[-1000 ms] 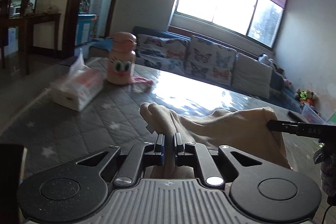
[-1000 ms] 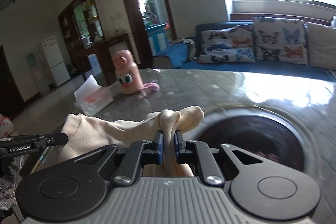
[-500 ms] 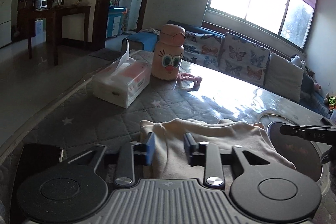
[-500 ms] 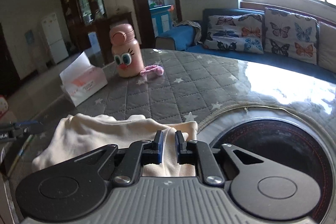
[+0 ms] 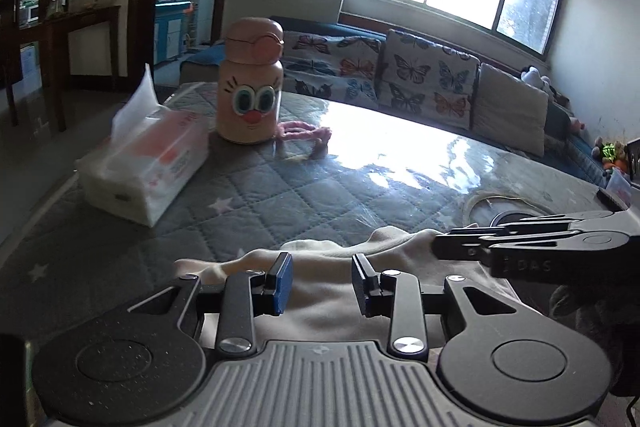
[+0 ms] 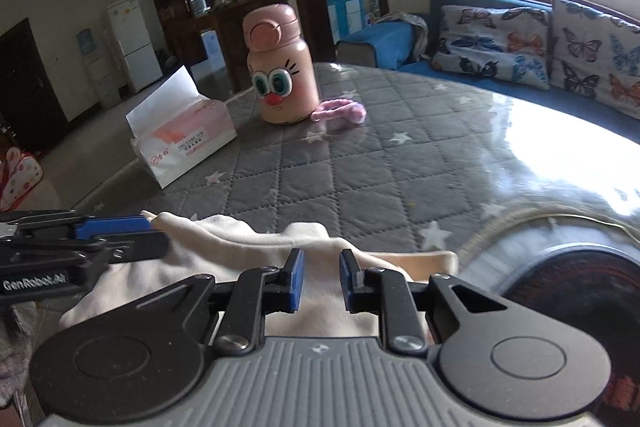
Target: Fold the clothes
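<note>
Tissue pack (image 5: 146, 163): far left on the quilted table (image 5: 280, 195), one sheet sticking up from the top; in the right wrist view at (image 6: 184, 135), left of the bottle.
Pink bottle (image 5: 251, 83): upright just right of the tissue pack, cartoon eyes and red nose facing the cameras; also at (image 6: 280, 67).
Pink strap (image 5: 306, 133): lying on the table at the foot of the bottle, on its right side; seen again at (image 6: 340, 110).
Left gripper (image 5: 321, 283): low over the near table edge, jaws apart with blue pads showing, nothing clamped; cream cloth visible in the gap below. From the right wrist view, entering side-on at the left edge (image 6: 150, 231), tips at the cloth's left corner.
Cream garment (image 5: 320, 291): flat and bunched on the table at the near edge, beneath both grippers, spread from left to right; in the right wrist view at (image 6: 240, 247).
Right gripper (image 6: 321, 281): over the garment's right part, jaws apart, holding nothing; from the left wrist view, reaching in from the right (image 5: 436, 247) with tips at the cloth's right corner.
Dark round inset (image 6: 580, 291): sunk in the table just right of the garment.
Sofa (image 5: 420, 83): beyond the table, butterfly cushions under the bright window.
</note>
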A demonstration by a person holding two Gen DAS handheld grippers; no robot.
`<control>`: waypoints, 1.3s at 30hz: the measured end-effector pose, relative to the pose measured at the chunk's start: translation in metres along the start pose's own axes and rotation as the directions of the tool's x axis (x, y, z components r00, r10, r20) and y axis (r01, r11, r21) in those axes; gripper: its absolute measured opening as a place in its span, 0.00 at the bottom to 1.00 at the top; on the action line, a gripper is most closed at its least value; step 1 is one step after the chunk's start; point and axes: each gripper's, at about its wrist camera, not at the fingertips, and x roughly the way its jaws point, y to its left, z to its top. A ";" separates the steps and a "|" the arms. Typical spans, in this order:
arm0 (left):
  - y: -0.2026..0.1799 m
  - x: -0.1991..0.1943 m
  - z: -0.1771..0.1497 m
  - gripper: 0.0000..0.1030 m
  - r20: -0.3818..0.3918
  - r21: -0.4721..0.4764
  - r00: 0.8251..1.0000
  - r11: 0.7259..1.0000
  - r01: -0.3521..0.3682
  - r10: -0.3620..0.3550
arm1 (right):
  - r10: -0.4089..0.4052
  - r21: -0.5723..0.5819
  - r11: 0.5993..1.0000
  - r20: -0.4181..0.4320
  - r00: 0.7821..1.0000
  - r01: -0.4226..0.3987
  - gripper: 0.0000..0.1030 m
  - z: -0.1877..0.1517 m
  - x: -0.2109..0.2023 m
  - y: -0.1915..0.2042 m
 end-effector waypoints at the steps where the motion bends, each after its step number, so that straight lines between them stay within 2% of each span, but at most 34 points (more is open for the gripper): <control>1: 0.001 0.007 0.001 0.34 -0.011 0.000 1.000 1.000 -0.005 0.005 | 0.002 -0.002 1.000 -0.005 1.000 -0.002 0.20 0.001 0.004 0.001; 4: 0.004 0.026 0.002 0.33 -0.045 -0.003 0.999 1.000 -0.022 0.022 | -0.005 -0.018 1.000 -0.028 1.000 0.004 0.26 0.003 0.022 0.005; 9: 0.004 0.030 0.000 0.34 -0.046 -0.001 0.999 1.000 -0.030 0.030 | -0.006 -0.027 1.000 -0.025 1.000 0.005 0.30 0.005 0.027 0.005; 13: 0.001 0.017 -0.003 0.37 -0.036 0.004 0.999 1.000 -0.027 0.028 | -0.007 -0.030 1.000 -0.012 1.000 0.007 0.40 0.004 0.013 0.005; 15: -0.002 0.008 -0.005 0.45 -0.029 0.007 0.999 1.000 -0.024 0.024 | -0.005 -0.036 0.999 -0.012 1.000 0.004 0.41 0.001 0.005 0.006; 17: -0.004 -0.001 -0.009 0.47 -0.023 0.011 1.000 1.000 -0.019 0.019 | -0.002 -0.046 0.999 -0.015 1.000 0.001 0.45 -0.003 -0.005 0.007; 25: -0.017 -0.041 -0.033 0.48 -0.010 0.040 1.000 0.999 0.002 -0.002 | 0.015 -0.093 0.996 -0.026 1.000 -0.017 0.46 -0.038 -0.053 0.019; 34: -0.013 -0.057 -0.060 0.48 -0.045 0.020 0.998 0.999 -0.039 0.039 | 0.004 -0.065 0.998 -0.036 0.999 -0.007 0.46 -0.072 -0.068 0.016; 37: -0.012 -0.066 -0.062 0.49 -0.034 0.006 0.999 0.999 -0.034 0.035 | 0.010 -0.063 0.998 -0.020 1.000 -0.011 0.51 -0.077 -0.077 0.019; 39: -0.014 -0.070 -0.065 0.58 -0.031 0.001 0.999 0.999 -0.037 0.037 | 0.013 -0.062 0.998 -0.010 1.000 -0.013 0.57 -0.080 -0.082 0.021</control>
